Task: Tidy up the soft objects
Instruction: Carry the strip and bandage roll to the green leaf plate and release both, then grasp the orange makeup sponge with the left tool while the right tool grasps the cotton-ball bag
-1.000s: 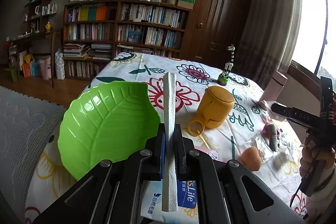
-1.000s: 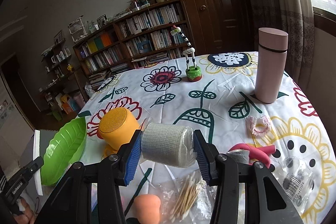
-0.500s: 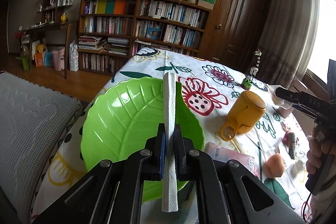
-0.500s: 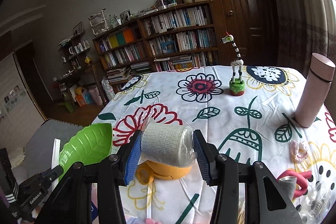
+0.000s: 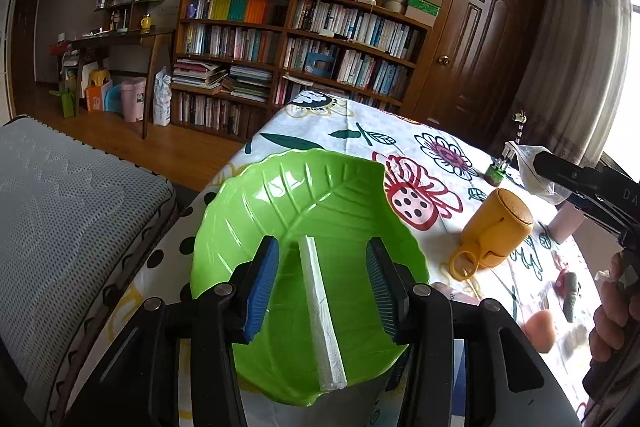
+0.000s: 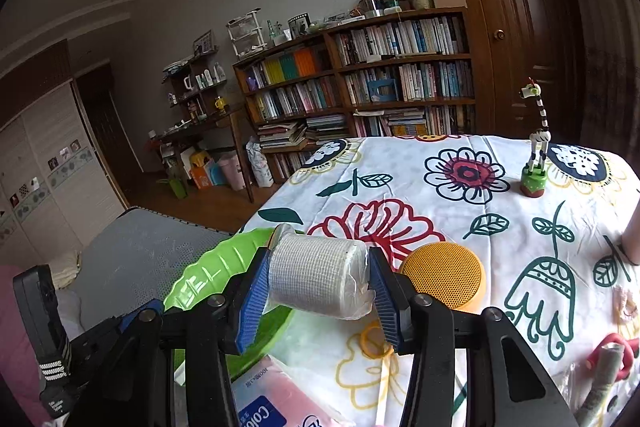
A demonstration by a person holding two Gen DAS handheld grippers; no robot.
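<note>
A green leaf-shaped dish sits at the table's near-left corner. A flat white folded pad, seen edge-on, lies in the dish between the spread fingers of my left gripper, which is open and touches nothing. My right gripper is shut on a white gauze roll wrapped in clear plastic, held above the table just right of the green dish. The right gripper's body appears at the right edge of the left wrist view, with a hand below it.
A yellow mug-shaped speaker stands right of the dish. A pink tissue pack lies near the front edge. A toy giraffe, a pink bottle, an orange sponge and small items lie further right. A grey mattress borders the table's left.
My left gripper has opened and let go of the white pad, which now lies in the green dish. My right gripper, still holding the gauze roll, has moved left toward the dish.
</note>
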